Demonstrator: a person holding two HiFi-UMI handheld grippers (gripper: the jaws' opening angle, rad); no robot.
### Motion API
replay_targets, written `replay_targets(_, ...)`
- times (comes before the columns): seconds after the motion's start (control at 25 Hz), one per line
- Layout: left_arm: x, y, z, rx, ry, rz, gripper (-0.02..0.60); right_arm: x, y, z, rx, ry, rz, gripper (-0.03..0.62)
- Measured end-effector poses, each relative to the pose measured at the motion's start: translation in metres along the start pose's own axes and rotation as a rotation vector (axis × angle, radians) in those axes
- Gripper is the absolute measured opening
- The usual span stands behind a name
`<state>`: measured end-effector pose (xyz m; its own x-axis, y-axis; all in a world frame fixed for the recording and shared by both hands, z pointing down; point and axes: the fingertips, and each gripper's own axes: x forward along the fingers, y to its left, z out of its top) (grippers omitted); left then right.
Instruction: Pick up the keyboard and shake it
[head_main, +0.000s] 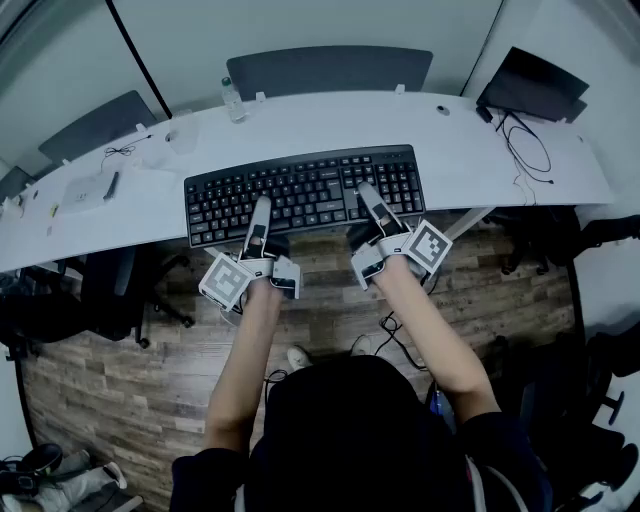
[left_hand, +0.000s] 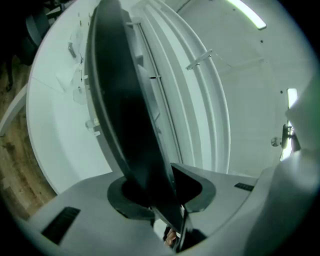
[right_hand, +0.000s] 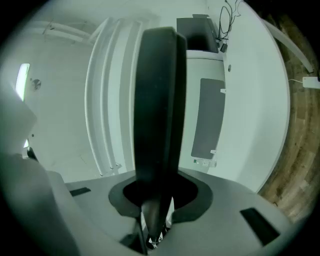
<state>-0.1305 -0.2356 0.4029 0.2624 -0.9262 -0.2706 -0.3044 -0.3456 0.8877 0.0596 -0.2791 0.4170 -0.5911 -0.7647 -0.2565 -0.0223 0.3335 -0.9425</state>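
The black keyboard is held over the front edge of the white desk, gripped at its near edge by both grippers. My left gripper is shut on its left-centre part. My right gripper is shut on its right-centre part. In the left gripper view the keyboard runs edge-on out from between the jaws of the left gripper, with the desk on one side of it. In the right gripper view the keyboard stands edge-on in the right gripper.
On the desk are a clear bottle at the back, a black laptop with cables at the right, and a white device at the left. Dark chairs stand behind the desk. Wooden floor lies below.
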Motion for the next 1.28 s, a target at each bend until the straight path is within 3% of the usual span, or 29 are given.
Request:
replay_targets(0.56,-0.001,-0.005,0.002,-0.008,-0.003,-0.017,0.127,0.000,0.008,0.000,0.009,-0.010,0.027,0.095)
replay_targets(0.88,-0.002,-0.018,0.008,-0.095,-0.052,-0.096,0.101,0.000,0.012,-0.001,0.031,-0.031,0.081,0.095)
replay_targets(1.28,-0.002,-0.017,0.010,-0.188,-0.117,-0.100,0.087,0.000,0.009,0.001,0.045,-0.024,0.091,0.095)
